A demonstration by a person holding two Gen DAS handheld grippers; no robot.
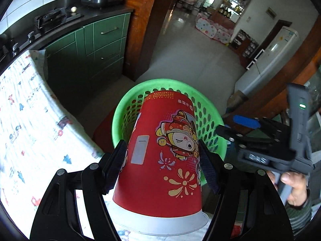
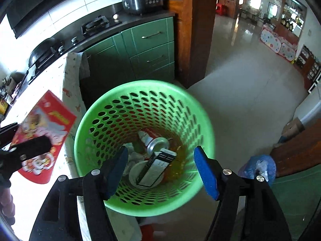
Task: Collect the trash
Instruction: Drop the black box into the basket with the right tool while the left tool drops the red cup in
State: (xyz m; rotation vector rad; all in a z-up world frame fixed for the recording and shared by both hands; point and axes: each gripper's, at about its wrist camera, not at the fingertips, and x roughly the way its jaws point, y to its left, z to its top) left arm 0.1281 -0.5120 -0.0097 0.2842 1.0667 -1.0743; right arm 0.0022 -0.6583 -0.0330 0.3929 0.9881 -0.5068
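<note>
Right now I have the left gripper (image 1: 162, 160) clamped on a red paper cup (image 1: 162, 156), both pads pressed against its sides, the wide rim toward my camera and the base aimed at the green basket (image 1: 128, 108). The cup hangs over the edge of the patterned tablecloth (image 1: 30, 120), with the basket's rim just past that edge and open tiled floor (image 1: 180, 60) beyond it. Green cabinets (image 1: 104, 46) close off the far left. My right gripper (image 2: 161, 170) sits directly above the basket mouth, jaws spread with nothing between the blue pads (image 2: 206, 172). Only the right wrist view looks down inside the basket: a crushed can (image 2: 158, 143), a small box (image 2: 155, 167) and a round lid (image 2: 136, 172) lie at the bottom. From there the cup shows at the far left, well outside the rim.
</note>
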